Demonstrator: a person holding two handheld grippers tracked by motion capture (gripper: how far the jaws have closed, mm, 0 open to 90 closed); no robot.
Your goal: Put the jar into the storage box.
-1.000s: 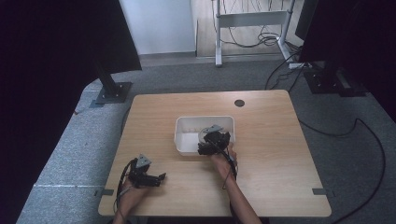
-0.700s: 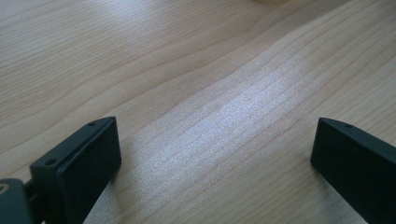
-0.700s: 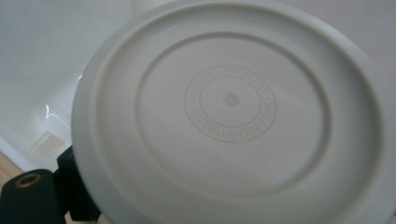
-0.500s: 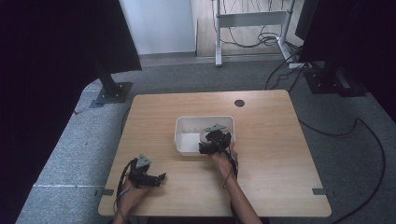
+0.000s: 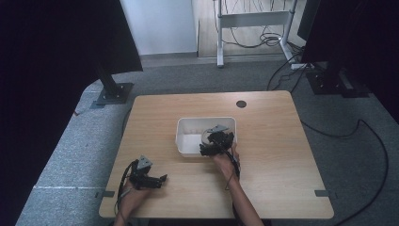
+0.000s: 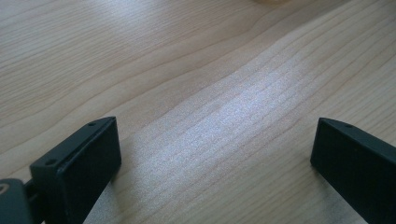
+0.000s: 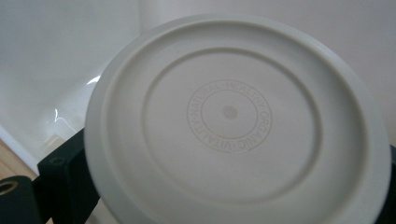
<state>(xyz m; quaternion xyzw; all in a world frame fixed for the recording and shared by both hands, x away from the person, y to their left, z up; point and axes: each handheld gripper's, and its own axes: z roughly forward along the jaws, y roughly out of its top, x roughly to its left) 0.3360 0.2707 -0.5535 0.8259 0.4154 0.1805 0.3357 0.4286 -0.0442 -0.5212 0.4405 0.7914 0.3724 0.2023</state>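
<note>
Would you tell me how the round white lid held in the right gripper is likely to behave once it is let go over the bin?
The lid looks like moulded plastic with raised rings, so probably stiff and light. Its glossy surface could slip between the jaws of the right gripper. Being round, it might roll if it lands on edge in the white bin.

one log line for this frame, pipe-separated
right gripper: shut on round white lid, over white bin | left gripper: open, nothing held, over bare table

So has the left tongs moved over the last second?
No. The left tongs sits at the same spot near the table's front-left corner, jaws open over bare wood.
</note>
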